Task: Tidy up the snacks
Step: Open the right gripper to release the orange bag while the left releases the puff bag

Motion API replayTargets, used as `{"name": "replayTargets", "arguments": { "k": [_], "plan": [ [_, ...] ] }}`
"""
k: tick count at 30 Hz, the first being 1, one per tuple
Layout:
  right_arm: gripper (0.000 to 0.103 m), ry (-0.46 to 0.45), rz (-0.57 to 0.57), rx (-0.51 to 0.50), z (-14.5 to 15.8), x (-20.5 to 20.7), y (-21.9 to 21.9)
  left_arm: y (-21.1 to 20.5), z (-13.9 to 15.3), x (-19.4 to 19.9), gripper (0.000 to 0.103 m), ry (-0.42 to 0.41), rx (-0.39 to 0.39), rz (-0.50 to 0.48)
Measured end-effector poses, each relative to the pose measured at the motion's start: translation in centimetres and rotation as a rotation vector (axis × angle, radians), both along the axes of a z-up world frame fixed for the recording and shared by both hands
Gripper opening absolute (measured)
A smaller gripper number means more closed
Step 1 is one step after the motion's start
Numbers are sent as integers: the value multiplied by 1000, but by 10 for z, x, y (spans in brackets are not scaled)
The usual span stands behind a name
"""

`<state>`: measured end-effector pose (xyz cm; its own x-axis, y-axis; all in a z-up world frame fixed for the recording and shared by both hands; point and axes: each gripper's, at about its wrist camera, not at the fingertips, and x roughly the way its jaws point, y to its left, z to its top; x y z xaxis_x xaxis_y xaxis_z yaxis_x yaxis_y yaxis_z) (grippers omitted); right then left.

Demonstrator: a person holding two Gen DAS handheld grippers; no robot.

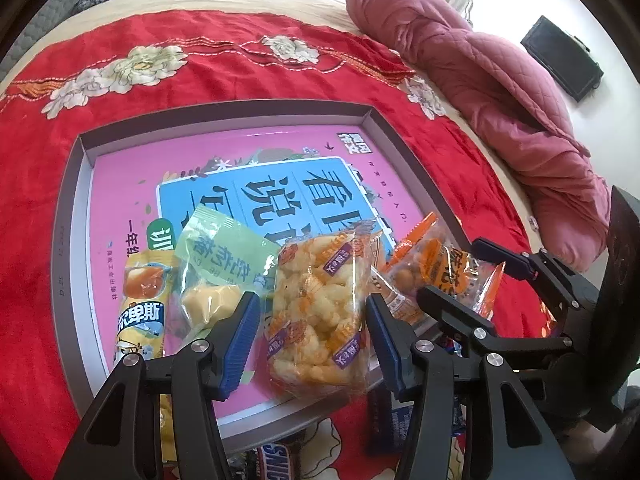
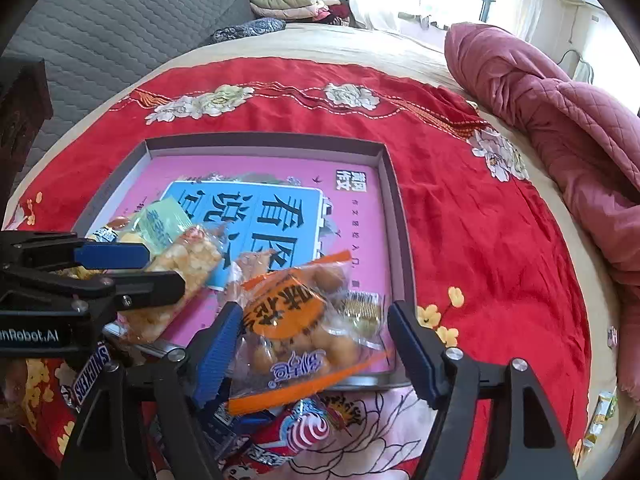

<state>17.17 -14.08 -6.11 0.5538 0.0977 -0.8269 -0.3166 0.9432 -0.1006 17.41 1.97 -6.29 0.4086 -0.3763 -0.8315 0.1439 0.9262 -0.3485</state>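
Note:
A shallow grey tray [image 1: 76, 184] with a pink and blue printed floor lies on the red bedspread; it also shows in the right wrist view [image 2: 394, 184]. My left gripper [image 1: 308, 332] is open around a clear bag of puffed rice snacks [image 1: 316, 312] at the tray's near edge. My right gripper [image 2: 312, 344] is open around an orange bag of round snacks [image 2: 296, 320] that lies over the near edge. A green packet [image 1: 216, 264] and a yellow stick pack [image 1: 140, 304] lie in the tray at the left.
Loose snacks lie on the bedspread before the tray: a Snickers bar [image 2: 90, 376], a red packet [image 2: 288, 436] and a dark blue packet [image 1: 388, 416]. A pink quilted duvet [image 1: 500, 92] is bunched at the right. A grey headboard [image 2: 120, 20] stands behind.

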Motion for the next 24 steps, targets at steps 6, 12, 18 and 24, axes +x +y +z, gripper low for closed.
{"name": "replayTargets", "arguments": {
  "k": [6, 12, 18, 24],
  "plan": [
    [75, 8, -9, -2, -6, 5, -2, -2, -2, 0, 57, -25, 38, 2],
    [75, 1, 6, -22, -11, 11, 4, -3, -5, 0, 57, -27, 58, 5],
    [75, -11, 20, -36, -11, 14, 11, -3, -4, 1, 57, -26, 59, 1],
    [79, -21, -3, 14, -5, 14, 4, 0, -4, 1, 60, -8, 5, 7]
  ]
}}
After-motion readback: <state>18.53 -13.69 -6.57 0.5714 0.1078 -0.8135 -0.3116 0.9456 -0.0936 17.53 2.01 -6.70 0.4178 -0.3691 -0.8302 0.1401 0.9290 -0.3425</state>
